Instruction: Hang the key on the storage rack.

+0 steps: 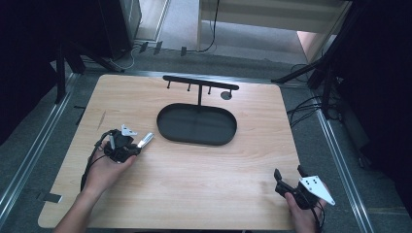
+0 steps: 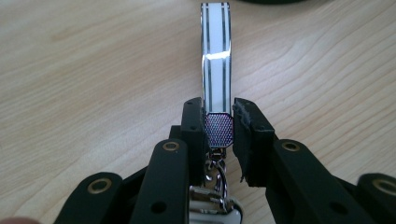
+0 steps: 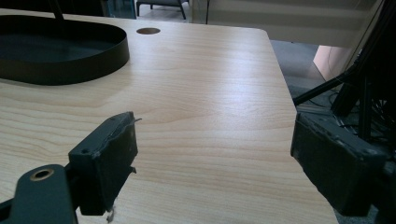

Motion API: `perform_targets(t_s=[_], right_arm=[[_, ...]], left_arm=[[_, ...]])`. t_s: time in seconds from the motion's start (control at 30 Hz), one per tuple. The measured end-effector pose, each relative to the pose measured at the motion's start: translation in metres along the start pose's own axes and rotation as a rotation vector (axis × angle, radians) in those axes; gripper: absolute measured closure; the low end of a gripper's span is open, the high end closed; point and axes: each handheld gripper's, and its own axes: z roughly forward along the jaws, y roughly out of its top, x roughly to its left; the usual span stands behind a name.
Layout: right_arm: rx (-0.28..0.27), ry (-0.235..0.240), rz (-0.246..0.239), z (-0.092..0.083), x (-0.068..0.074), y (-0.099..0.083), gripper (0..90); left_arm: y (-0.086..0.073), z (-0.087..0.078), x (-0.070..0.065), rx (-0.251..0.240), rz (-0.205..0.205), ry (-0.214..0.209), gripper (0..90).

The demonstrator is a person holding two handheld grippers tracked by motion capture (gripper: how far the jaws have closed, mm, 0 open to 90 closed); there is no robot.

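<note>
A flat shiny metal keychain tag with two dark stripes sticks out forward from my left gripper, whose jaws are shut on the tag's purple end. A small chain and ring hang from that end between the jaws. In the high view my left gripper sits at the table's left with the silver tag pointing toward the black oval tray. My right gripper rests near the front right corner, its jaws wide apart with nothing between them.
A black rack with small hooks rises on a post from the tray's far side. A round hole sits in the wooden table behind it. The table's right edge runs close to my right gripper.
</note>
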Motion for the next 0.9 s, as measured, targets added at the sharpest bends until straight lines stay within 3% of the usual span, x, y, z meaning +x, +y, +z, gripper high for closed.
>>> perform_targets(t_s=[0.4, 0.9], right_arm=[[0.001, 0.0, 0.0, 0.0, 0.0, 0.0, 14.3], [0.001, 0.001, -0.001, 0.0, 0.0, 0.0, 14.3]], left_arm=[[0.005, -0.018, -0.003, -0.14, 0.009, -0.013, 75.1], [0.01, -0.031, -0.003, -0.235, 0.017, -0.013, 75.2]])
